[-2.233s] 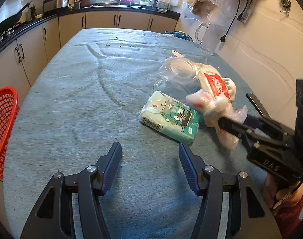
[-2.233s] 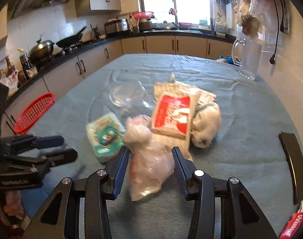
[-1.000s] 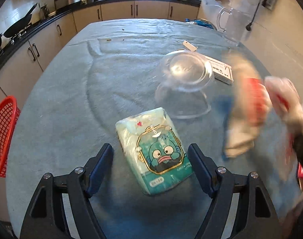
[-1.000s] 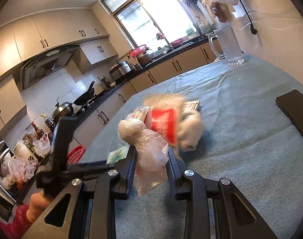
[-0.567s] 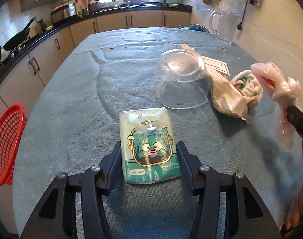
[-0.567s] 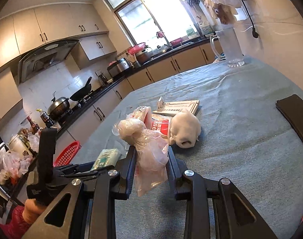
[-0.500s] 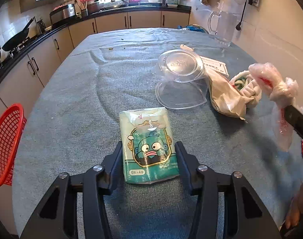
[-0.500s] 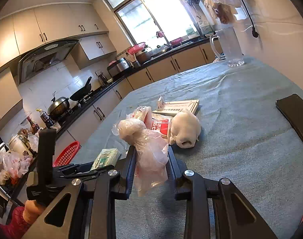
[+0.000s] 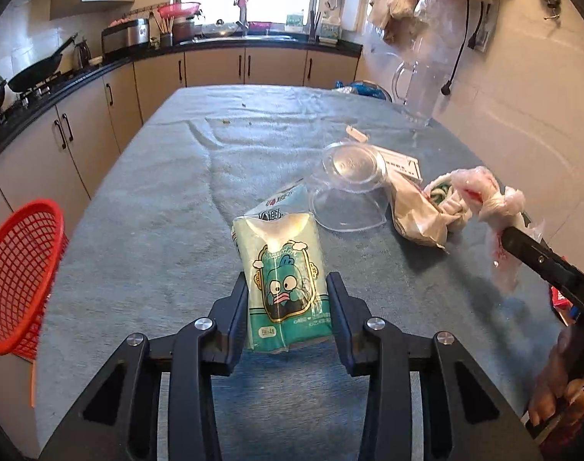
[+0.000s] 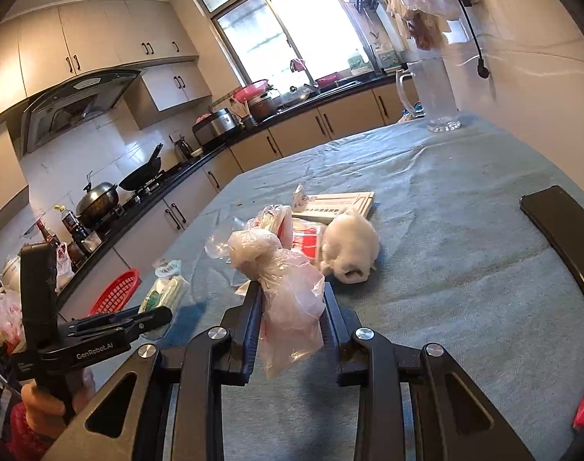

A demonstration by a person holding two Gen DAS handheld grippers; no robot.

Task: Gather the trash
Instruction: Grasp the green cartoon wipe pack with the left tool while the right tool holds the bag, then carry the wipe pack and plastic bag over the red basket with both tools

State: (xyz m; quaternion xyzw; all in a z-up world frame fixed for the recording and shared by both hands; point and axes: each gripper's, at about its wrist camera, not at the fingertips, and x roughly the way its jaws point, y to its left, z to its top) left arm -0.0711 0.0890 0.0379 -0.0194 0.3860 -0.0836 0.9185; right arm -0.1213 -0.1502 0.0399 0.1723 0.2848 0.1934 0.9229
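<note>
Since half a second ago the left gripper (image 9: 288, 311) has lifted the tissue pack (image 9: 284, 280) off the table (image 9: 146, 199), jaws pinching its near end, while the right gripper (image 10: 290, 317) stays clamped on the knotted plastic bag (image 10: 284, 280), also airborne. Next, I'd swing left to the red basket (image 9: 19, 269) at the near-left table edge, keeping both grips firm since both loads are floppy. Legible text: "GenRobot.AI" on the left gripper's body; pack print is mostly unreadable.

The tissue pack (image 9: 286, 269) sits between the left gripper (image 9: 288, 307) jaws, above the counter (image 9: 157, 211). Behind it to the right lie a clear bowl (image 9: 349, 196), wrapper (image 9: 416, 215) and box (image 9: 401, 161). A basket (image 9: 19, 269) stands off the counter's left edge.
</note>
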